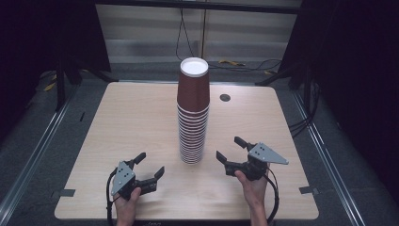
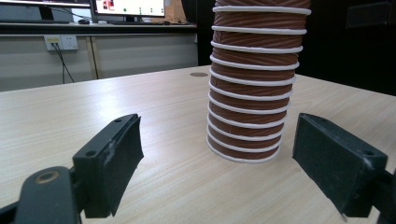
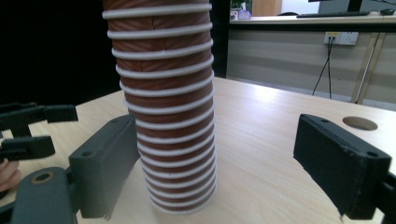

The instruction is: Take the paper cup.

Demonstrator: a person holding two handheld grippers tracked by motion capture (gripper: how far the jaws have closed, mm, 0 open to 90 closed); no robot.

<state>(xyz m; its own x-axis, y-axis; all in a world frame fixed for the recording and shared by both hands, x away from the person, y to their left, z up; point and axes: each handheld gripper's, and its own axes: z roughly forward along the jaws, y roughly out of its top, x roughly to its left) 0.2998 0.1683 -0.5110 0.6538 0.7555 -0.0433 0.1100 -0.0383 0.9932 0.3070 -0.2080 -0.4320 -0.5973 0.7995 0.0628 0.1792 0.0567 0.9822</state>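
Brown paper cups in one tall stack (image 1: pixel 193 113) at the middle of one wooden table (image 1: pixel 127 122), two grippers, left gripper (image 1: pixel 150 165) and right gripper (image 1: pixel 231 149) both wide open and empty, stack standing between them, touching neither.

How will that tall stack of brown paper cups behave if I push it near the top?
The stack of paper cups stands tall on a narrow base, so it would probably tip rather than slide. Nested paper cups are likely light, and the thin walls may crush under a hard squeeze. The upper cups could lift off separately.
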